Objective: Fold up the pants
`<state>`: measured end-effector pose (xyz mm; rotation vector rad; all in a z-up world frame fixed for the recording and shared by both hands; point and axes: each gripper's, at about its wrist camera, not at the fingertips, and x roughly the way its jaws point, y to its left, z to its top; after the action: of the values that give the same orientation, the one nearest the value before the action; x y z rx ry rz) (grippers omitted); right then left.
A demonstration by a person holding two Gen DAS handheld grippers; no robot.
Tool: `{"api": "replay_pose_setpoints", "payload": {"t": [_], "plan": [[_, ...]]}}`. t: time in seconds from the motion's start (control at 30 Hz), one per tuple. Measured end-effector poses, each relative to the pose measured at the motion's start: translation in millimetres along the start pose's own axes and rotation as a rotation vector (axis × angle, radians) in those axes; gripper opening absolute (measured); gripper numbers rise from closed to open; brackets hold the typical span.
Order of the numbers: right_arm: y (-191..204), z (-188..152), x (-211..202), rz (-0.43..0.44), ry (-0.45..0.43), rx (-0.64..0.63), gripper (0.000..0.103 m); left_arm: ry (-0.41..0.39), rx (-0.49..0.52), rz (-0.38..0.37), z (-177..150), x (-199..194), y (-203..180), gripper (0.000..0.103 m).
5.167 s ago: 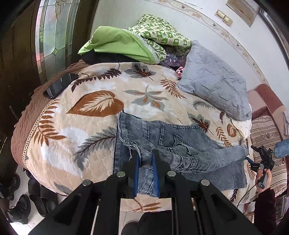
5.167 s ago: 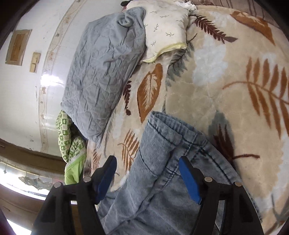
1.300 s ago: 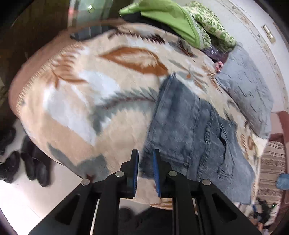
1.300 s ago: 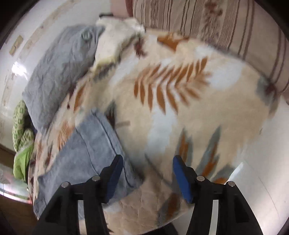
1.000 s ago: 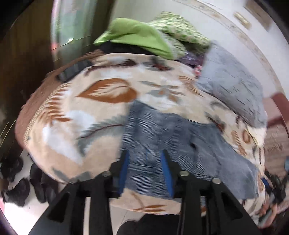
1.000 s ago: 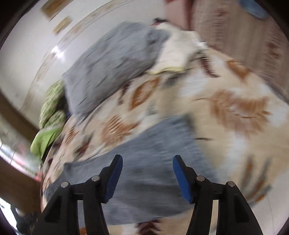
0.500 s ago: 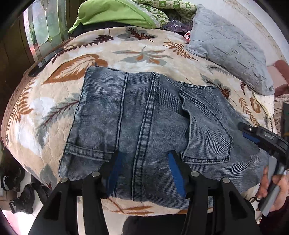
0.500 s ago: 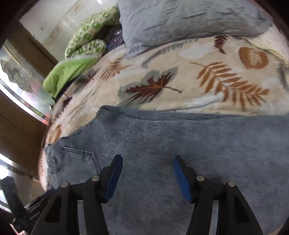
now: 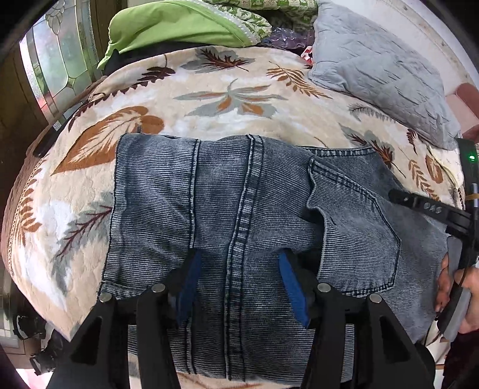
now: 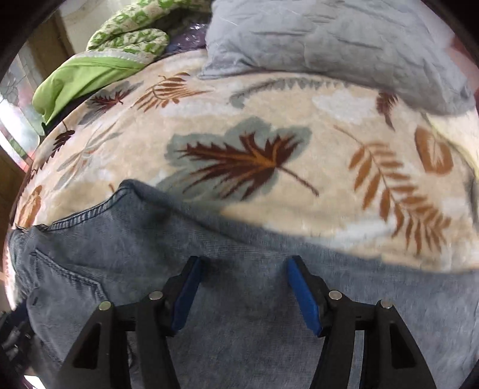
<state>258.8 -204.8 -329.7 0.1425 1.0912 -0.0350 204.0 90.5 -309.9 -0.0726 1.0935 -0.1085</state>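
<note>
Folded jeans [image 9: 245, 215] lying flat across the near part of a bed, on a cream blanket [image 9: 227, 98] printed with brown and grey leaves. Back pocket [image 9: 356, 227] facing up, a stitched seam running down the middle of the denim toward the near edge.

Left gripper [image 9: 238, 270] pointing steeply down over the jeans, fingers [image 9: 188, 284] apart, recently spreading wider, seam between the blue pads but no pad seen pressing on it. Nothing clamped.

Right gripper [image 10: 244, 282] likewise angled down over a plainer stretch of the same denim, fingers [image 10: 302, 293] apart, having just opened a little more, only flat cloth beneath the gap. Seen from the left wrist at the right edge, carried in a hand [image 9: 458, 287].

Grey pillow [image 9: 380, 68] at the far side of the bed, a green cloth [image 9: 173, 27] heaped beside it.
</note>
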Motion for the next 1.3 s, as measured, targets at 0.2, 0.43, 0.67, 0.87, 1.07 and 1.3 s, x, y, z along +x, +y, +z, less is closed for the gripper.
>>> {"api": "replay_pose_setpoints", "payload": {"t": [0.2,0.43,0.67,0.87,1.07,1.3], "plan": [[-50.5,-9.8,-41.3,0.131,-0.08,0.167,0.063,-0.01,-0.013,-0.04,-20.9,-27.2,2.4,0.056],[-51.9,-5.3,-62.7,0.334,-0.07,0.154,0.063,-0.012,0.061,-0.036,-41.8,-36.0,-17.9,0.058],[15.9,-3.6,-30.3,0.379,0.012,0.04,0.031,0.021,0.05,-0.026,-48.5,-20.8,-12.6,0.06],[38.9,1.7,7.2,0.267,0.058,0.035,0.017,0.017,0.074,-0.024,-49.1,-16.5,-13.3,0.062],[42.2,25.0,28.8,0.215,0.164,0.055,0.01,0.025,0.07,-0.047,-45.2,-11.1,-17.8,0.079],[28.6,17.9,9.8,0.275,0.08,0.099,0.01,0.004,0.117,0.003,-55.9,-29.3,-26.8,0.08]]}}
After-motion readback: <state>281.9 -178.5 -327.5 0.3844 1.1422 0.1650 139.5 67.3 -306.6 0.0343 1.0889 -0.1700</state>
